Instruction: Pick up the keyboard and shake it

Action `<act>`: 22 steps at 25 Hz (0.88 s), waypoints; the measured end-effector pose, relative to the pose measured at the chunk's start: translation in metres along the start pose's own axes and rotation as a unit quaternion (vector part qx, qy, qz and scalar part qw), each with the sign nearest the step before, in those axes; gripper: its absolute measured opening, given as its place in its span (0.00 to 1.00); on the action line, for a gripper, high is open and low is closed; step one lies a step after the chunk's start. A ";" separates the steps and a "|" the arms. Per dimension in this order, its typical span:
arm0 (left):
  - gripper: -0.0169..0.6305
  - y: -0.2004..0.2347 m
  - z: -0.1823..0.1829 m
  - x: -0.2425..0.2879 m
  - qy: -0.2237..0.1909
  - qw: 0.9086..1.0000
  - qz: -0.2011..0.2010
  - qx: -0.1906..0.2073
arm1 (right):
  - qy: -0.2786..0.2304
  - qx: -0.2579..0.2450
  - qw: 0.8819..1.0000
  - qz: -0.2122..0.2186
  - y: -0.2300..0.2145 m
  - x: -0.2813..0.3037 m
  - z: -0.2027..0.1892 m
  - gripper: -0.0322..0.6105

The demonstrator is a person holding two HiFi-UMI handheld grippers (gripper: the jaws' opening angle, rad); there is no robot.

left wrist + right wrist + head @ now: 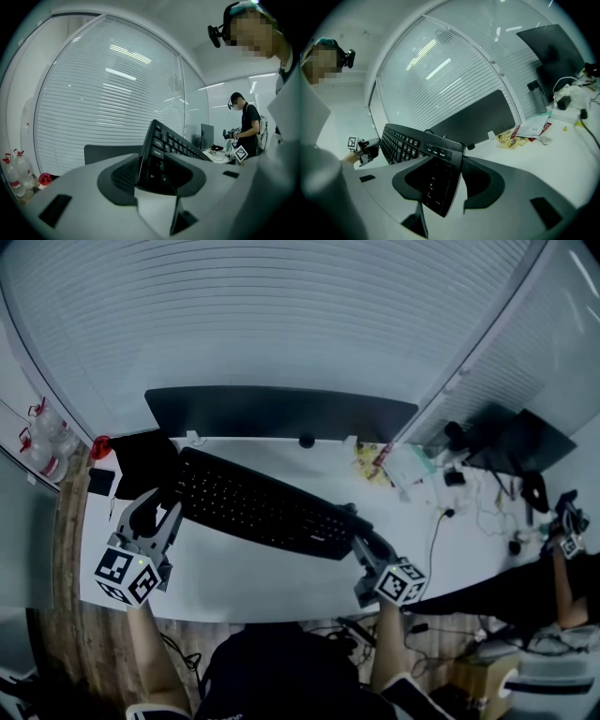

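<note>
A black keyboard [258, 507] hangs tilted on its long edge above the white desk [262, 582], keys toward me. My left gripper [161, 508] is shut on its left end. In the left gripper view the keyboard [173, 143] stands upright between the pads of the left gripper [157, 171]. My right gripper [362, 540] is shut on the right end. In the right gripper view the number-pad end of the keyboard [401, 143] sits clamped in the right gripper [445, 183].
A dark monitor [281, 413] stands along the desk's back edge. A black pad [141, 460] and a phone [101, 482] lie at the left, with bottles [42, 442] beyond them. Packets [375, 460] and cables [469, 507] lie at the right. Another person [567, 563] works at the far right.
</note>
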State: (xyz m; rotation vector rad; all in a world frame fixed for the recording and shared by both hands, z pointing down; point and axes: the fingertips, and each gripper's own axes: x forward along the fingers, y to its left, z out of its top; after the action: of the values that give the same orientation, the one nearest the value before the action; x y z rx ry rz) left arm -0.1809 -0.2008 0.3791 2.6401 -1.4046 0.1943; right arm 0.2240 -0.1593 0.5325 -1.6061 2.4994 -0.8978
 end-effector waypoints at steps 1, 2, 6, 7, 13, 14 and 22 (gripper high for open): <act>0.29 0.001 -0.003 0.004 0.004 1.000 0.002 0.003 | 0.001 -0.001 1.000 -0.005 -0.003 0.001 0.000 0.33; 0.29 0.002 -0.004 0.006 0.006 1.000 0.004 0.004 | 0.001 -0.003 1.000 -0.010 -0.005 0.001 0.002 0.33; 0.29 -0.001 -0.008 0.000 0.005 1.000 -0.002 -0.009 | 0.005 -0.018 1.000 -0.017 -0.001 -0.012 0.002 0.33; 0.29 -0.001 -0.011 0.001 0.008 1.000 -0.003 -0.010 | 0.008 -0.021 1.000 -0.016 -0.003 -0.012 0.001 0.33; 0.29 0.000 -0.002 -0.003 -0.007 1.000 0.000 -0.020 | -0.010 -0.022 1.000 -0.004 0.003 0.000 0.017 0.33; 0.29 -0.002 0.000 -0.006 -0.010 1.000 -0.003 -0.024 | -0.005 -0.022 1.000 -0.005 0.002 -0.001 0.013 0.33; 0.29 0.005 0.001 -0.011 -0.015 0.999 0.010 -0.027 | 0.000 -0.036 0.999 -0.001 0.001 0.009 0.020 0.33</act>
State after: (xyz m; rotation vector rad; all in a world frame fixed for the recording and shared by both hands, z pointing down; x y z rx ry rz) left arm -0.1909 -0.1944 0.3764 2.5959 -1.4257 0.1177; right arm 0.2252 -0.1757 0.5181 -1.6295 2.5583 -0.8188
